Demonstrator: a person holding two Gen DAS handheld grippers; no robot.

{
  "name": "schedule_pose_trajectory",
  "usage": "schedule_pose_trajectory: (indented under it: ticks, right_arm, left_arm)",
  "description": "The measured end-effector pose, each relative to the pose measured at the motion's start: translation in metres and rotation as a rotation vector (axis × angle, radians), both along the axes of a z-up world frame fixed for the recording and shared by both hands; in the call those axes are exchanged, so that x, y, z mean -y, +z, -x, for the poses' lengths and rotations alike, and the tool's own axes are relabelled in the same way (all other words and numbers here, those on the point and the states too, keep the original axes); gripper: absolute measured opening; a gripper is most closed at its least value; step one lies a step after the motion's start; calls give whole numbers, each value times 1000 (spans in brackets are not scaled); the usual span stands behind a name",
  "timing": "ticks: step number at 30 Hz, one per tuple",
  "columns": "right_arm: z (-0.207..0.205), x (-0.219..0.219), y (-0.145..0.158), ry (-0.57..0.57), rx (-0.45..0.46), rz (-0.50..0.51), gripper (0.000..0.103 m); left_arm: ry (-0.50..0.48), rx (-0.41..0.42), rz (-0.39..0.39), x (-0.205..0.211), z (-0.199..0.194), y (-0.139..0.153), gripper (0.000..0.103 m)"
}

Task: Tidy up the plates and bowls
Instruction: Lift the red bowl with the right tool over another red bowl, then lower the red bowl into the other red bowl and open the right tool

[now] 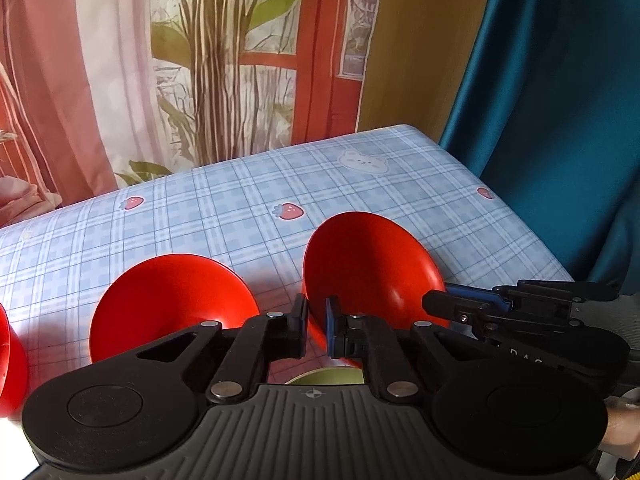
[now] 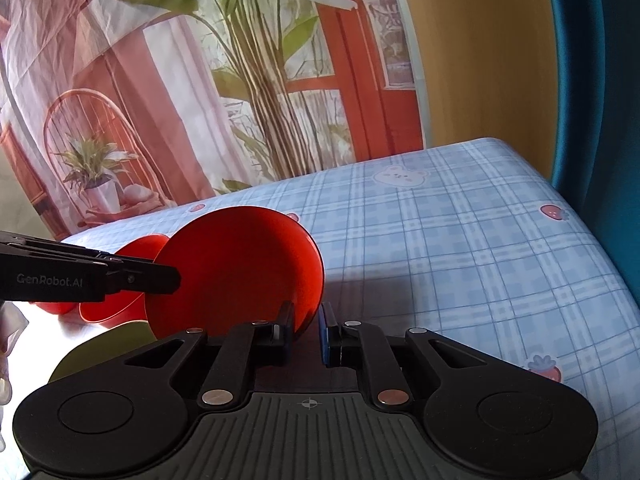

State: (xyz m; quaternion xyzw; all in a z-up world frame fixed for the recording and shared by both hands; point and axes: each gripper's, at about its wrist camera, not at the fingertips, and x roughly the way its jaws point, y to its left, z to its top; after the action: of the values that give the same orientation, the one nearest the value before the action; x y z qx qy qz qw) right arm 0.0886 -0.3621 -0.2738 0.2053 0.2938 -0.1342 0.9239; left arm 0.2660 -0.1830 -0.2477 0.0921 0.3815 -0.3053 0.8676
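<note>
The counter (image 1: 400,208), under a blue checked cloth, stretches ahead of both tools, and its far right edge drops off beside a blue curtain. A dish that slipped forward and to the right could roll toward that edge.

The red dish (image 1: 372,264) is the piece in hand. It stands steeply tilted just in front of the tools, its hollow facing them; its lower edge is hidden, so I cannot tell whether it rests on anything. The left tool (image 1: 317,330) is closed on the near-left part of its rim and the right tool (image 2: 308,330) is closed on the right part. With two separate pinches on one thin rim, the main risk is the hands parting or twisting against each other. That would lever the rim out of one pair of pads and leave the dish swinging from the other.

A second red bowl (image 1: 172,300) sits tipped to the left of the left tool, close by, and another red piece (image 1: 6,352) shows further left. A leftward swing of the held dish could knock them.

An olive plate (image 1: 332,376) lies directly below the tools, mostly hidden. If it is the stacking target, a blind descent could land the dish off-centre or clack rim on rim.

The pads grip only a narrow strip of smooth, glossy rim, so I judge that a jerk could make it slide.
</note>
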Motion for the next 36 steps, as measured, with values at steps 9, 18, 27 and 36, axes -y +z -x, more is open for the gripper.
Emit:
schedule_pose_trajectory:
  ticks: [9, 18, 27, 36]
  right_arm:
    - [7, -4, 17, -18, 40, 9, 12]
    - [-10, -32, 55, 35, 76, 62, 12]
    - [-66, -91, 86, 169, 75, 115, 12]
    - [-134, -159, 97, 292, 58, 149, 12]
  left_arm:
    - [0, 30, 30, -2, 11, 9, 10]
    - [44, 64, 81, -41, 19, 36, 10]
    - [158, 98, 121, -119, 18, 54, 10]
    - [288, 99, 165, -201, 6, 52, 11]
